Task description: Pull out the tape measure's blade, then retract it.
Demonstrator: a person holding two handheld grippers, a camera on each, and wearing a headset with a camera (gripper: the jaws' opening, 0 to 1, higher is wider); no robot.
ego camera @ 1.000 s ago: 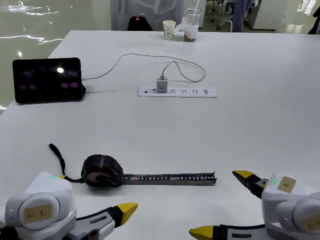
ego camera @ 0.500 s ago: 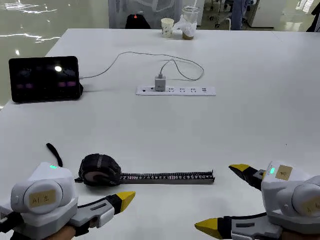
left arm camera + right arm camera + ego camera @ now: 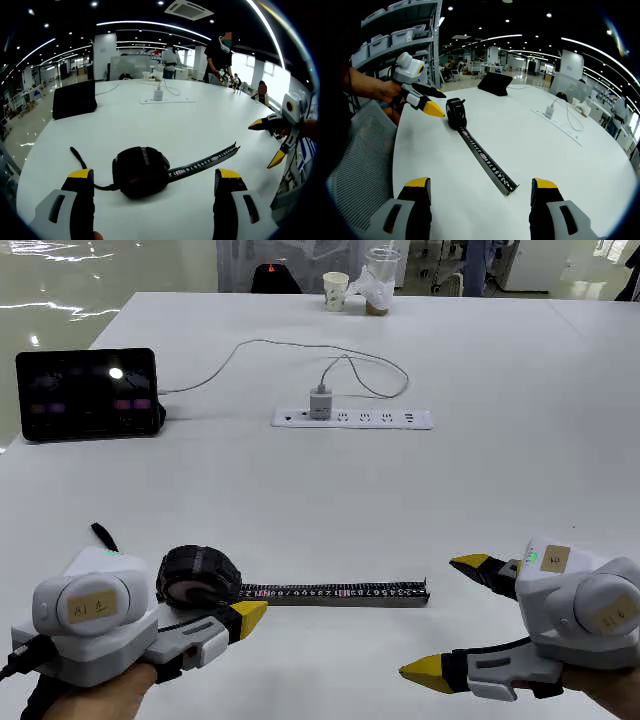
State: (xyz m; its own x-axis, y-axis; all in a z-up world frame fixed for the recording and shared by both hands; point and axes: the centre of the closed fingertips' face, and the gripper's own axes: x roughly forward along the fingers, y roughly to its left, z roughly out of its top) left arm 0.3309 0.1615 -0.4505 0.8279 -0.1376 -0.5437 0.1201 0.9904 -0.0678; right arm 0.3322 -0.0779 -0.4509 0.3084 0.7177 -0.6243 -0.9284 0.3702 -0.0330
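The round black tape measure (image 3: 198,576) sits at the white table's (image 3: 500,490) front edge, dark blade (image 3: 335,592) out. Left gripper (image 3: 152,175) and right gripper (image 3: 445,617) gape empty; sliding it back seems next.

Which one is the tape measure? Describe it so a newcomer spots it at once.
Start at the big white table and go to its near edge, in front of the power strip and the dark tablet. There lies the tape measure, a round black case with a strap. Nothing else there has a numbered blade stretched flat from it.
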